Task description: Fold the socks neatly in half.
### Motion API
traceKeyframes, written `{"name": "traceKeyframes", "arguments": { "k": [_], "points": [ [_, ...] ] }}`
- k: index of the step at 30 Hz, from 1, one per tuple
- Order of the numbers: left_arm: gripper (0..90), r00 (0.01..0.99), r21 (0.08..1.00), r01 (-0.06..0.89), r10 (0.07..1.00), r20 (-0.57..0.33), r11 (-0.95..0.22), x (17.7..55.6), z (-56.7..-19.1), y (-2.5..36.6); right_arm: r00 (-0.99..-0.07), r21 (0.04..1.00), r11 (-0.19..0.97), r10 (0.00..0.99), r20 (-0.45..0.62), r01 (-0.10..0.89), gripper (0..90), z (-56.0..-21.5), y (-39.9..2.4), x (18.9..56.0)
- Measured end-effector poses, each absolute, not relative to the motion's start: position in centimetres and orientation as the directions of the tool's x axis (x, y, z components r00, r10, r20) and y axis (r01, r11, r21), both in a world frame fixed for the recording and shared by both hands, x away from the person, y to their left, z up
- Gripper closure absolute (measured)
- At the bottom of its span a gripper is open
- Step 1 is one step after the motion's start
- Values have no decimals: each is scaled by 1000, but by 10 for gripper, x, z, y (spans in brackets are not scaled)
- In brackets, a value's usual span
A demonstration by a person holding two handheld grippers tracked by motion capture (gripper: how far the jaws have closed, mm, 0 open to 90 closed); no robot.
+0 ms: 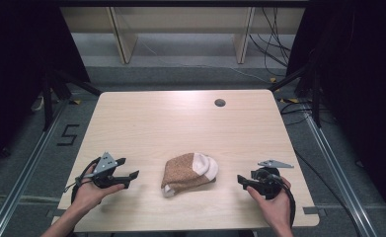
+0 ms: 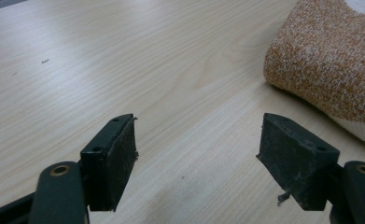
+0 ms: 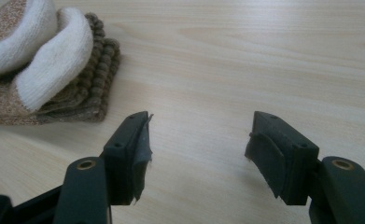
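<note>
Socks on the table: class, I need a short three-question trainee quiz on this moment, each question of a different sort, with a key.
1. True or false: the left gripper is shut on the folded socks.
2. Where do the socks lie? A) between the two grippers B) over the round hole C) off the table
3. Fill in: the right gripper has its fingers ____.

Key: 1 false; 2 A; 3 open, nothing between them.

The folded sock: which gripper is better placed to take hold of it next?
Probably the left gripper: its open jaws point toward the folded sock, which lies close ahead in its view. The right gripper, also open, looks a little farther away.
</note>
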State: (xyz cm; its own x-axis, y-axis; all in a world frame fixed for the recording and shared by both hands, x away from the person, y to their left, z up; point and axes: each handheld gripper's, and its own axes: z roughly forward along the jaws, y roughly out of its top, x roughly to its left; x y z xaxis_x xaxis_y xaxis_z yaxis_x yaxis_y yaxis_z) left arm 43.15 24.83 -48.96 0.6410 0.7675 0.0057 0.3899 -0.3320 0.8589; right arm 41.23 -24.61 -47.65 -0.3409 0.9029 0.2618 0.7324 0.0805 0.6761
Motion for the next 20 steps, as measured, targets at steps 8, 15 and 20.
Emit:
{"name": "traceKeyframes", "arguments": {
  "k": [8,15,20],
  "points": [
    [266,621,874,382,784,-1,-301,430,-494,251,-312,710,24,908,278,703,378,-483,-255,407],
    [267,625,874,377,781,4,-306,430,-496,250,-306,718,23,914,268,696,374,-488,-263,406],
    [267,629,873,381,777,-2,-306,430,-498,248,-298,712,30,920,255,701,370,-491,-264,408]
  ]
}}
